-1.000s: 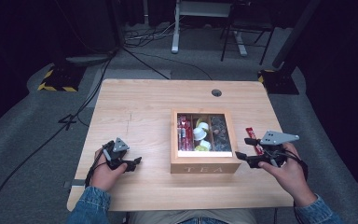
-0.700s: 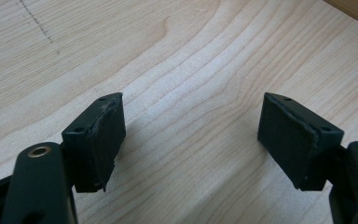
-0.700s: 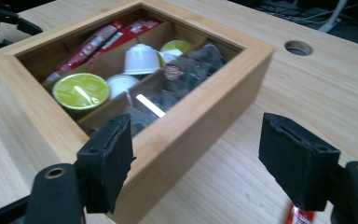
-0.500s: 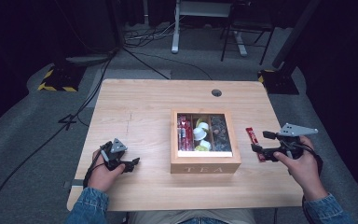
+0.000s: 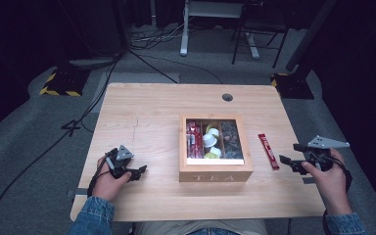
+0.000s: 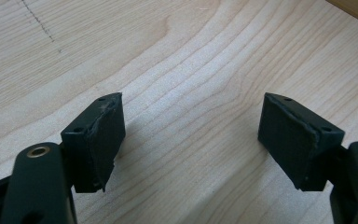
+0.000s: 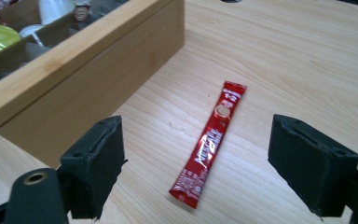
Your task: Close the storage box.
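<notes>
A wooden tea box (image 5: 215, 172) stands at the middle of the table, marked TEA on its front wall. Inside are red sachets (image 5: 193, 139), white cups (image 5: 209, 139) and yellow pods. A red sachet stick (image 5: 268, 151) lies flat on the table just right of the box. My right gripper (image 5: 289, 153) is to the right of the stick, apart from it. Its jaws have just been opening and stand wide with nothing pressed between them. In the right gripper view the stick (image 7: 209, 142) lies ahead of the open right gripper (image 7: 196, 161), beside the box wall (image 7: 88, 70). My left gripper (image 5: 141, 171) rests open at the table's front left, and in its own view the left gripper (image 6: 191, 140) has bare wood between its jaws.
The light wooden table (image 5: 147, 117) has a round cable hole (image 5: 227, 97) near its far edge. My right hand is close to the table's right edge. Beyond the table are grey floor, cables and a chair base (image 5: 254, 44).
My right gripper has drawn back to the right, away from the red stick, and its jaws have widened. The stick stays on the table. The left hand has kept still.
</notes>
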